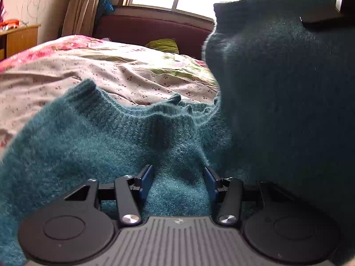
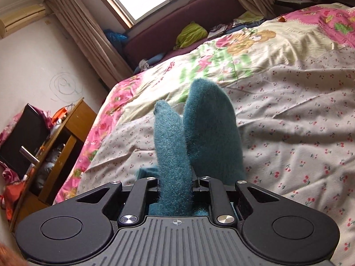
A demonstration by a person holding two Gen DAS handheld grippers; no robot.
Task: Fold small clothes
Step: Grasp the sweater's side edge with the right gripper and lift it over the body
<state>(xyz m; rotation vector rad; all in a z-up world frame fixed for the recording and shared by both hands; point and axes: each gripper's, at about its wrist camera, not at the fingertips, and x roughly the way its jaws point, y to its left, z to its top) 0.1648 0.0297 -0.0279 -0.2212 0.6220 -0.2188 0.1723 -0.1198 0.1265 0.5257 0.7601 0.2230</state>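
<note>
A fuzzy teal sweater point(image 1: 88, 137) lies on the bed, its ribbed neckline facing away from me. My left gripper point(image 1: 178, 175) rests low on it, its blue pads point(image 1: 147, 179) apart, with flat knit lying between them and no visible pinch. On the right a large flap of the sweater point(image 1: 288, 88) is lifted high, held at the top by my right gripper point(image 1: 346, 2). In the right wrist view the right gripper point(image 2: 175, 181) is shut on a bunch of the teal sweater point(image 2: 206, 122), which sticks up in two folds beyond the jaws and hides the fingertips.
The bed carries a cherry-print quilt point(image 2: 299, 122) with a pink cartoon cover further back. A wooden nightstand point(image 2: 66, 137) with clutter stands by the bed's left side. A maroon bench point(image 1: 155, 28) with a green cloth point(image 1: 164, 44) sits under the window.
</note>
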